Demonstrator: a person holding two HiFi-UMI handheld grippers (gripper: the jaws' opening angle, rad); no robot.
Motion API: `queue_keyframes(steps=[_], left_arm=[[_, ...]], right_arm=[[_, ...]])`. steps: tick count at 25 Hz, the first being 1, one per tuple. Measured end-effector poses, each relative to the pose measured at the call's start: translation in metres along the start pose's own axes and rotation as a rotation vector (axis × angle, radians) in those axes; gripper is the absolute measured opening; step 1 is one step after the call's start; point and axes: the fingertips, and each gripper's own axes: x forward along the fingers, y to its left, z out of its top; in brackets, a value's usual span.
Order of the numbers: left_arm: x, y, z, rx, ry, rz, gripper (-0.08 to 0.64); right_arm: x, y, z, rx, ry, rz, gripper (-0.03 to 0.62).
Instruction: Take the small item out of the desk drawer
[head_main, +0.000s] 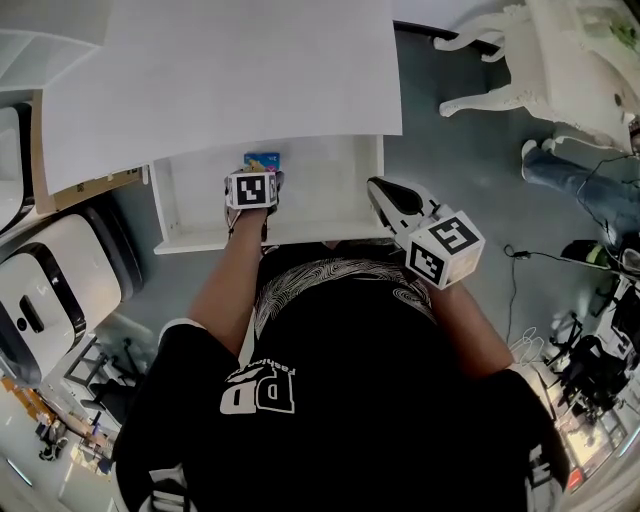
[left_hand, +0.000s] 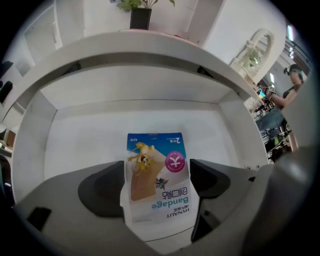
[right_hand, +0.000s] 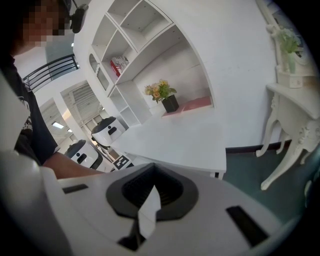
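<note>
The white desk drawer (head_main: 325, 175) stands pulled out under the desk top (head_main: 220, 70). In it lies a small bandage packet (head_main: 262, 160), blue and tan with a pink round mark. My left gripper (head_main: 252, 188) reaches into the drawer. In the left gripper view the packet (left_hand: 157, 170) lies flat on the drawer floor between the two dark pads (left_hand: 102, 187) of the left gripper (left_hand: 157, 184), which stands open. My right gripper (head_main: 380, 192) hovers at the drawer's front right corner, outside it, with its jaws together and nothing held. In the right gripper view that gripper (right_hand: 150, 197) points past the desk.
Two white rounded machines (head_main: 45, 285) stand left of the desk. An ornate white table (head_main: 560, 50) and another person's legs (head_main: 580, 180) are at the right, with cables on the grey floor (head_main: 530, 255). A potted plant (left_hand: 140, 16) sits on the desk top.
</note>
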Motion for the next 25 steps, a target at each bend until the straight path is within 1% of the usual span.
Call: queue_keyframes(steps=[3,11,14,17,19,21,25], left_arm=[[0.008,0.001,-0.006,0.001,0.038,0.012,0.407],[0.013,-0.002,-0.008,0.032,0.07,0.067,0.419],[0.013,-0.001,-0.007,0.034,0.077,0.075,0.42],[0.014,-0.001,-0.007,0.039,0.085,0.07,0.42],[0.013,0.0,-0.009,0.055,0.106,0.06,0.42],[0.01,-0.001,-0.011,0.065,0.124,0.036,0.42],[0.005,-0.002,-0.014,0.049,0.14,-0.022,0.42]], right_arm=[[0.001,-0.003,0.0,0.005,0.003,-0.004,0.009],[0.0,-0.006,-0.003,0.016,0.008,-0.016,0.009],[-0.001,-0.005,-0.001,0.018,0.005,-0.021,0.009],[0.0,-0.004,-0.002,0.021,0.004,-0.025,0.009],[0.0,0.0,-0.003,0.019,0.006,-0.024,0.009],[-0.001,0.005,-0.001,0.012,0.003,-0.023,0.009],[-0.002,0.017,0.006,-0.002,-0.015,-0.026,0.009]])
